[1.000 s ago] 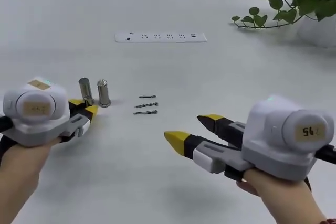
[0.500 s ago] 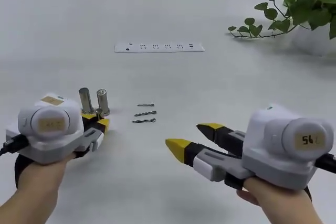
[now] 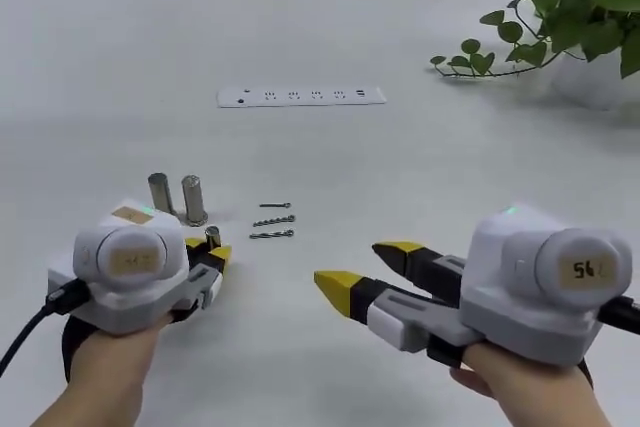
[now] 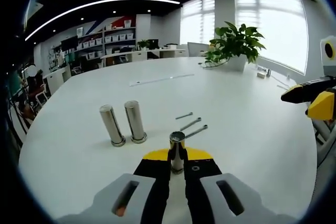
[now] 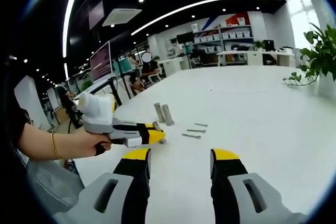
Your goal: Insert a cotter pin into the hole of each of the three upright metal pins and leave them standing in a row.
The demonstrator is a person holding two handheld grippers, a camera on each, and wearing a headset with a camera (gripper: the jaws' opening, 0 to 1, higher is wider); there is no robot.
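Left hand-held gripper (image 4: pixel 178 157) clenched on one upright metal pin (image 4: pixel 177 140), just in front of the three cotter pins (image 4: pixel 190 124). In head view the gripper body hides most of that pin. Two other metal pins (image 4: pixel 135 121) stand left of the cotter pins on the table (image 4: pixel 252 108). Right hand-held gripper (image 5: pixel 181 156) released, right of the cotter pins, well apart.

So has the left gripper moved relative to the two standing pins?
Yes. The left gripper, shut on a metal pin, has pulled back from the two standing pins, toward the person and rightward.
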